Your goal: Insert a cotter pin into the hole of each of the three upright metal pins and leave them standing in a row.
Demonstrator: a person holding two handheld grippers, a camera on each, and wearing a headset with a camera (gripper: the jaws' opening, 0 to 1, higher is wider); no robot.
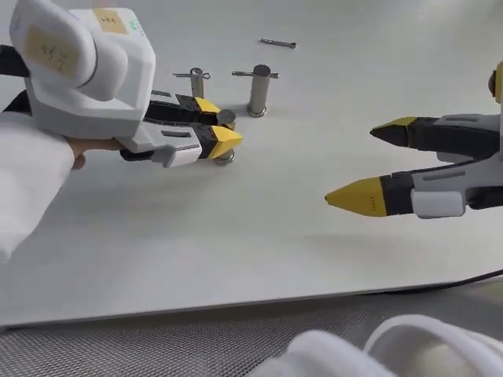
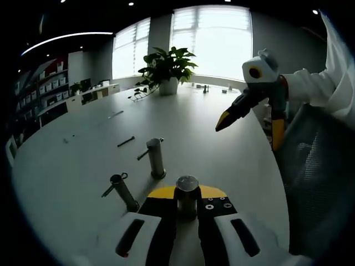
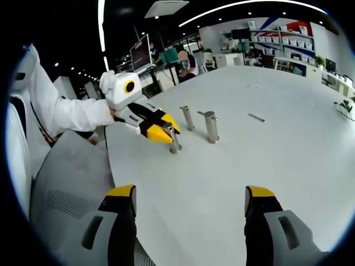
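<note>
Yellow-tipped jaws of the left gripper (image 2: 187, 194) rise from the bottom of the left gripper view, clenched on the gripped metal pin (image 2: 187, 184), whose round cap stands between the two tips. In the head view the left gripper (image 1: 220, 123) reaches in from the left, held by a hand in a white sleeve (image 1: 23, 181). The gripped metal pin (image 1: 226, 119) stands upright with its foot on the white table (image 1: 236, 236).

Just beyond it stand two more uprights. The left metal pin (image 1: 196, 85) carries the left pin's cotter pin (image 1: 190, 75) across its top. The right metal pin (image 1: 259, 93) carries the right pin's cotter pin (image 1: 250, 74) the same way. Both are near the gripped one but apart from it. Farther back, the loose cotter pin (image 1: 277, 43) lies flat on the table, well apart from all three.

On the right side of the head view, the right gripper (image 1: 365, 165) hovers over bare table with its jaws spread wide and nothing between them. It is well apart from the pins. The right gripper view shows the same, its two tips parted.

Along the near edge of the table runs a grey mesh mat (image 1: 157, 345).
</note>
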